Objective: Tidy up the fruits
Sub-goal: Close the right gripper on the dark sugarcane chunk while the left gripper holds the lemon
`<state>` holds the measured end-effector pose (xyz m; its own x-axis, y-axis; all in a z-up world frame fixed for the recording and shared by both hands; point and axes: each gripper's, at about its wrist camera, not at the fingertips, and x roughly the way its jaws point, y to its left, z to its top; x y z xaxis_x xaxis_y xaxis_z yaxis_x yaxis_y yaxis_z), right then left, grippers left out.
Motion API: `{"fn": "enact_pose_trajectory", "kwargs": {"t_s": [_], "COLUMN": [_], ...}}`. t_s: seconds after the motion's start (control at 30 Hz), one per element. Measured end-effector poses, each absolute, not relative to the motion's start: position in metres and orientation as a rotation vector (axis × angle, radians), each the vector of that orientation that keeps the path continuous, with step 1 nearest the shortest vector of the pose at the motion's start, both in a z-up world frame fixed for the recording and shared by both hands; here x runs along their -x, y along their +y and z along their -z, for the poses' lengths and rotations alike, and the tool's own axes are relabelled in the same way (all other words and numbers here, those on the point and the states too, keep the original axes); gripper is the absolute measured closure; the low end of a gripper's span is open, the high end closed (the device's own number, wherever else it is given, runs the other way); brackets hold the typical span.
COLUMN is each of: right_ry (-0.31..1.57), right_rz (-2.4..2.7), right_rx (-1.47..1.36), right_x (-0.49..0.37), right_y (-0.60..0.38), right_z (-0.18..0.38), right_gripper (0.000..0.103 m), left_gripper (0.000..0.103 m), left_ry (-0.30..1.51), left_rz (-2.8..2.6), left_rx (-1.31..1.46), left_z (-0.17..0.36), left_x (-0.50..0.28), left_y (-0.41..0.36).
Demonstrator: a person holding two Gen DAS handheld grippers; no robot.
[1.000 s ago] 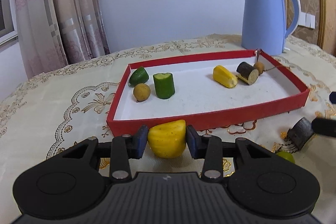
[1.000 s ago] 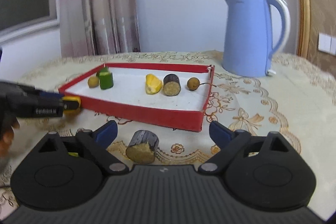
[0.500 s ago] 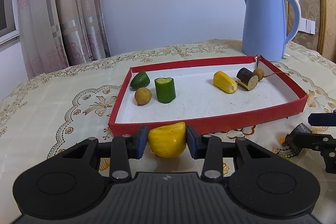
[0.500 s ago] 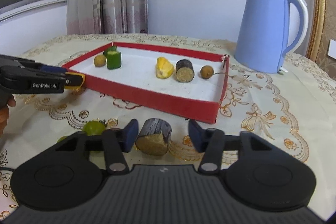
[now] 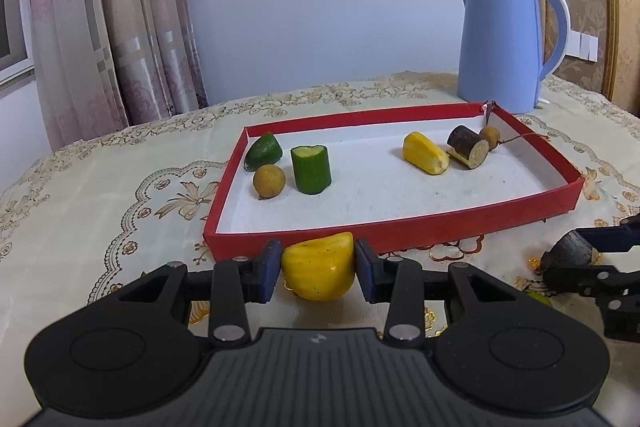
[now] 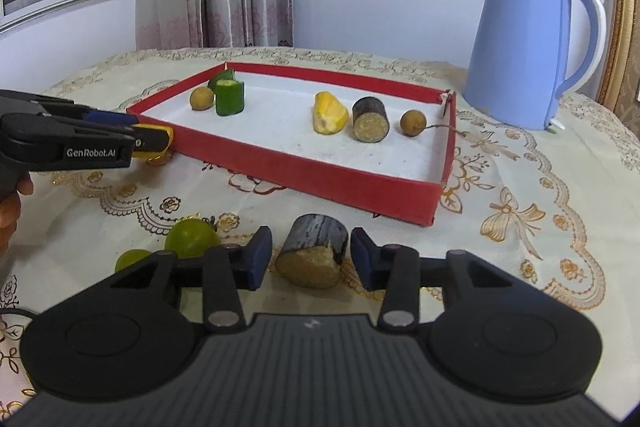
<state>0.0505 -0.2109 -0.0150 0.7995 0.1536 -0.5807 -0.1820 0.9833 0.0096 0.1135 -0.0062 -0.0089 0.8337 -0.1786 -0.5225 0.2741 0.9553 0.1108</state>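
Note:
My left gripper (image 5: pixel 317 269) is shut on a yellow fruit piece (image 5: pixel 319 265), just in front of the red tray's (image 5: pixel 400 227) near wall. My right gripper (image 6: pixel 306 261) has closed in around a dark sugarcane piece (image 6: pixel 314 255) on the tablecloth; small gaps still show beside both pads. The tray holds two green cucumber pieces (image 5: pixel 311 169), two brown longans (image 5: pixel 269 181), a yellow piece (image 5: pixel 425 158) and a sugarcane piece (image 5: pixel 468 146). Two green grapes (image 6: pixel 192 239) lie left of my right gripper. The left gripper also shows in the right wrist view (image 6: pixel 152 143).
A blue kettle (image 5: pixel 500 43) stands behind the tray's far right corner. The table has an embroidered cream cloth (image 6: pixel 520 187). Curtains hang at the back left. The right gripper's fingers (image 5: pixel 600 255) show at the right edge of the left wrist view.
My right gripper has moved forward around the sugarcane piece and its jaws have narrowed from wide open to nearly touching it. My left gripper has kept its hold on the yellow piece.

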Motion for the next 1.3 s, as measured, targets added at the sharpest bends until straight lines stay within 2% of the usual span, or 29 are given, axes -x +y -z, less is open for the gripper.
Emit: {"fn": "enact_pose_trajectory", "kwargs": {"t_s": [0.17, 0.27, 1.3], "right_ry": [0.634, 0.635, 0.532], "right_rz": [-0.175, -0.167, -0.200], "right_rx": [0.046, 0.037, -0.029], "right_x": [-0.054, -0.055, -0.038], "right_y": [-0.211, -0.213, -0.226], "right_z": [0.017, 0.018, 0.009], "right_gripper": [0.065, 0.070, 0.070], "left_gripper": [0.064, 0.064, 0.064], "left_ry": [0.517, 0.515, 0.486], "left_rz": [0.247, 0.241, 0.213], "left_rx": [-0.184, -0.189, -0.205], "left_z": [0.007, 0.007, 0.006], "left_x": [-0.111, -0.111, -0.110], "left_y": [-0.007, -0.007, -0.009]}}
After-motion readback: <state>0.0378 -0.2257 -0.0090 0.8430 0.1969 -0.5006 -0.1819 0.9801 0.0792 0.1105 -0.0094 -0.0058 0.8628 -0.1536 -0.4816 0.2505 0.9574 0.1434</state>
